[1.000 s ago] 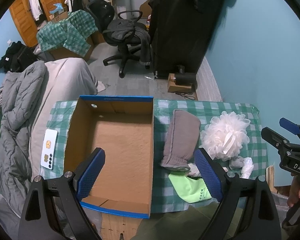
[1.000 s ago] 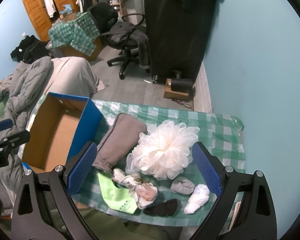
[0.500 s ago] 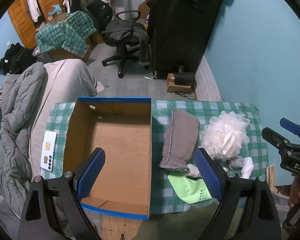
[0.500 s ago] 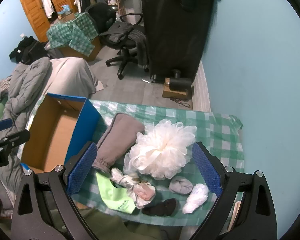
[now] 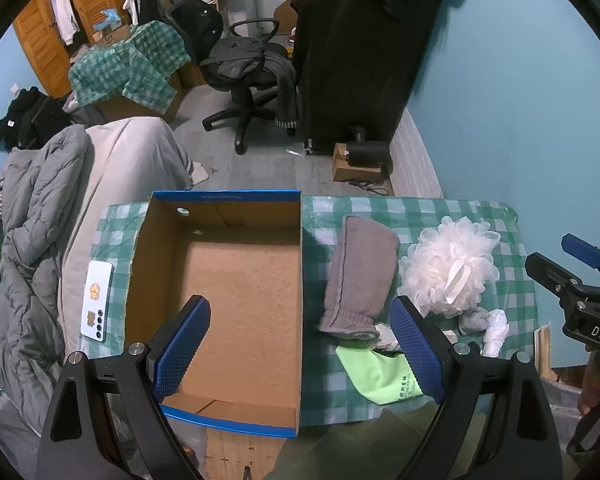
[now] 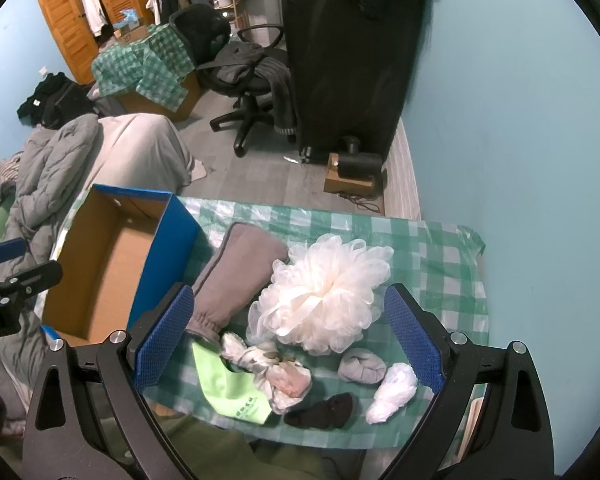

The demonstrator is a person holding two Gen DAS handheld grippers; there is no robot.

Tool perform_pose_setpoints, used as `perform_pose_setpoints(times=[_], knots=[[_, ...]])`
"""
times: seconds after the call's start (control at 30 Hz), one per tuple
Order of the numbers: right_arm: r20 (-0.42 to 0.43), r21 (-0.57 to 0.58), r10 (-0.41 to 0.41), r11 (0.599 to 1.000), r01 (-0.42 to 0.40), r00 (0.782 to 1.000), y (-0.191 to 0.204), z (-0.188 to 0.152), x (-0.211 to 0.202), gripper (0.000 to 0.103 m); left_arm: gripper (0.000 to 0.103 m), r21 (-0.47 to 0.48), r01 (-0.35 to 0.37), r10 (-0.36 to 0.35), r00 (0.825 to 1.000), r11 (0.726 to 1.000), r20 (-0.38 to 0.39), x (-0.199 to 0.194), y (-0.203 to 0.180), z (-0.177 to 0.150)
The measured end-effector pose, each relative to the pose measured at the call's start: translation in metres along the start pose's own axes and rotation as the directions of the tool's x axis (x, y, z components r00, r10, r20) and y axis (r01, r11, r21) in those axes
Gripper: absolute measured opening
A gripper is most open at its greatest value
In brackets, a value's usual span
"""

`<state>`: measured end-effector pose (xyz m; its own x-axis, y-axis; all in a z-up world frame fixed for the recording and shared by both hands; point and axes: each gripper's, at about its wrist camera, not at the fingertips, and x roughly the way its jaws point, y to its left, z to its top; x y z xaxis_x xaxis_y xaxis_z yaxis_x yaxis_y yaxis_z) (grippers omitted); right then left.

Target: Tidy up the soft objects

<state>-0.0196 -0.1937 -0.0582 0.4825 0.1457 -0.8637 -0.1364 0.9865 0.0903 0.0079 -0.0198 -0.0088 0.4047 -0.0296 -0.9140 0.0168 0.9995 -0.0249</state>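
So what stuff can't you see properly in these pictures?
- Green cloth: small print unreadable in both views.
- White bundle: left view, mostly hidden behind the left gripper's finger.
- Black sock: absent from the left view.
- Phone: stickers too small to identify.

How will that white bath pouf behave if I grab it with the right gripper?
The bath pouf is gathered mesh ruffles, so it will probably squash between the fingers and weigh little. Its ribbon loop may snag or dangle. Being round and loose on the tablecloth, it could roll if nudged.
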Motion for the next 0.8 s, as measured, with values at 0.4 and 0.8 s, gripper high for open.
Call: perform_pose_setpoints(times=[0.4, 0.8], knots=[[-0.004, 0.002, 0.002, 1.000, -0.002, 1.000, -0.002, 0.000, 0.002, 0.095, 0.092, 0.000, 0.001, -0.001, 1.000, 1.000, -0.001, 0.000, 0.000, -0.002], [-0.012, 0.014, 0.000, 1.000, 0.001, 1.000, -0.009, -0.014, 0.006, 0.095, 0.092, 0.013, 0.015, -0.015, 1.000, 1.000, -0.027, 0.011, 0.001, -0.010]])
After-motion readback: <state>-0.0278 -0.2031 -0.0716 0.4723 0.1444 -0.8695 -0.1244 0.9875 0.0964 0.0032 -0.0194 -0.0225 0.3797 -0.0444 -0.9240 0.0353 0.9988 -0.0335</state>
